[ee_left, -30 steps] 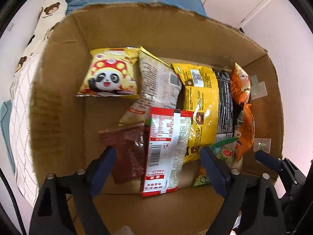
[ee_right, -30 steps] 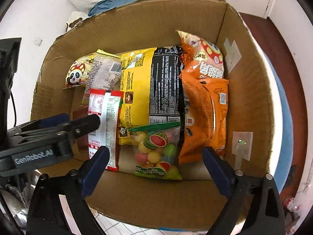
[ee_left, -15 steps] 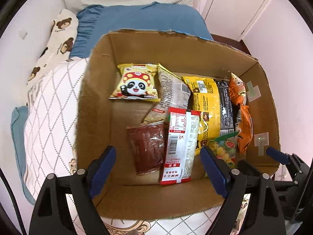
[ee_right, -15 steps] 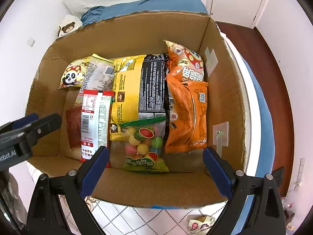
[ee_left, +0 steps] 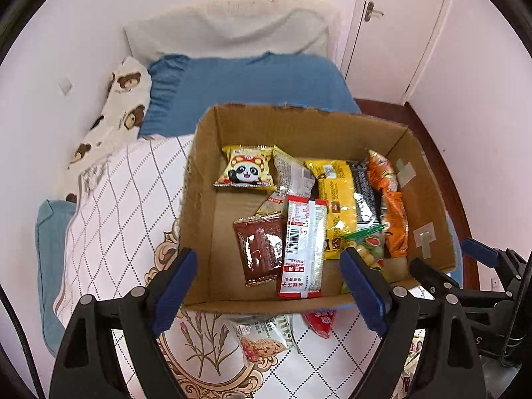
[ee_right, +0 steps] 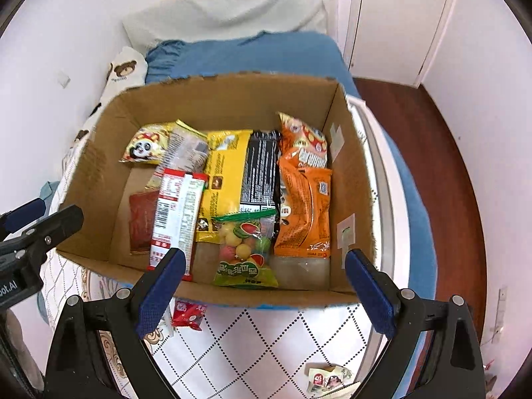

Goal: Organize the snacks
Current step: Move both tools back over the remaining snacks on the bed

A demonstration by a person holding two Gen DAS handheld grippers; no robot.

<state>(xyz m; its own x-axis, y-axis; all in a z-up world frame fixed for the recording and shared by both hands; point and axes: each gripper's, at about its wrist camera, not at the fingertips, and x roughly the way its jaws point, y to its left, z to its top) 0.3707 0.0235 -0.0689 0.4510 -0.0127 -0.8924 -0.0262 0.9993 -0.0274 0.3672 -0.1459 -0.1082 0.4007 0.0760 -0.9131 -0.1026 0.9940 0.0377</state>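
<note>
Snacks (ee_right: 232,196) in bright wrappers fill the cardboard box (ee_right: 109,179); both grippers gape wide, holding nothing.

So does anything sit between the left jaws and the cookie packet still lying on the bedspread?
Nothing visible does: the left gripper is open and empty above the cookie packet, which lies outside the cardboard box.

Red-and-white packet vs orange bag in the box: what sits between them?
Right wrist view: the yellow-and-black bag, with the fruit candy pouch lying over its near end.
</note>
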